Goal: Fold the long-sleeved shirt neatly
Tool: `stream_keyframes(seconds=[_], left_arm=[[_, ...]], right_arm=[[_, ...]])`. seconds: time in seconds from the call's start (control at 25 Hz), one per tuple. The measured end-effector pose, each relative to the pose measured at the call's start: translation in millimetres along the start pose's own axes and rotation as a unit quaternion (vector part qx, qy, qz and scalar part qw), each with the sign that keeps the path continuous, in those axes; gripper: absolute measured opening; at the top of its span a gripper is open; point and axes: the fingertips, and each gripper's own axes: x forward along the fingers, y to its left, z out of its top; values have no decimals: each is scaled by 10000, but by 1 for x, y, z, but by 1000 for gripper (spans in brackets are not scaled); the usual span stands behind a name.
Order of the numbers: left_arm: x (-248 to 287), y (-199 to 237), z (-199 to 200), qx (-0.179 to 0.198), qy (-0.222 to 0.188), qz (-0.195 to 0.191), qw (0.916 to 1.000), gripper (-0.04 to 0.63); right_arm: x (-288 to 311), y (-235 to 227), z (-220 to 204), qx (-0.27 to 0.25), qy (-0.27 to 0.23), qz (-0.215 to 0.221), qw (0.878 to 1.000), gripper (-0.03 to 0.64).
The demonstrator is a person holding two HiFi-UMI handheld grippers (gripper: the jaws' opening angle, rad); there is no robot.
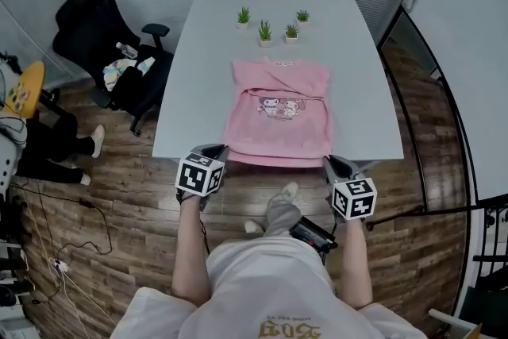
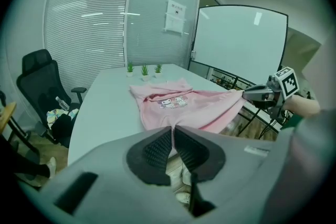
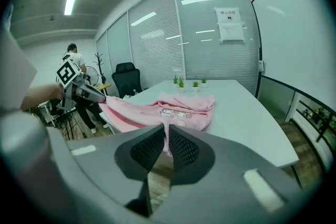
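**Both hand-held grippers pinching the pink shirt's near hem**

My left hand-held gripper (image 2: pixel 172 140) was clamped on the left corner of the long-sleeved shirt (image 1: pixel 279 111), its jaws almost together with a thin fold of pink cloth between the pads. My right hand-held gripper (image 3: pixel 168 140) gripped the right corner the same way, jaws narrow on the fabric. The hem stretched between the two, held just off the near edge of the white worktop (image 1: pixel 198 83). The rest of the shirt lay flat on the worktop, cartoon print facing up and collar end towards the far side. Folds of cloth lay across its upper part. Four small potted plants (image 1: pixel 265 32) stood beyond the collar, apart from the shirt. A black office chair (image 1: pixel 95 32) stood on the wooden floor to the worktop's left.
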Motion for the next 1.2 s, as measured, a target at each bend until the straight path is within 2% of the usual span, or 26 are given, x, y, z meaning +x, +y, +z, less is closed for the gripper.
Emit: stream_keyframes(seconds=[0.2,0.36,0.92,1.2], left_arm=[[-13,-1,23,127,-258,53,9996,23],[-14,4,33,96,-301,20,9995,23],[27,43,94,208,-351,-112,9991,25],[68,72,130,210,-255,-180,9993,25]], right_arm=[[-8,-2,23,346,-401,120,9985,40],[-5,-2,29,617,-500,228,9966,40],[47,-35,77,735,-667,129,9950,40],[94,-64,104,548,-541,54,9970,40]])
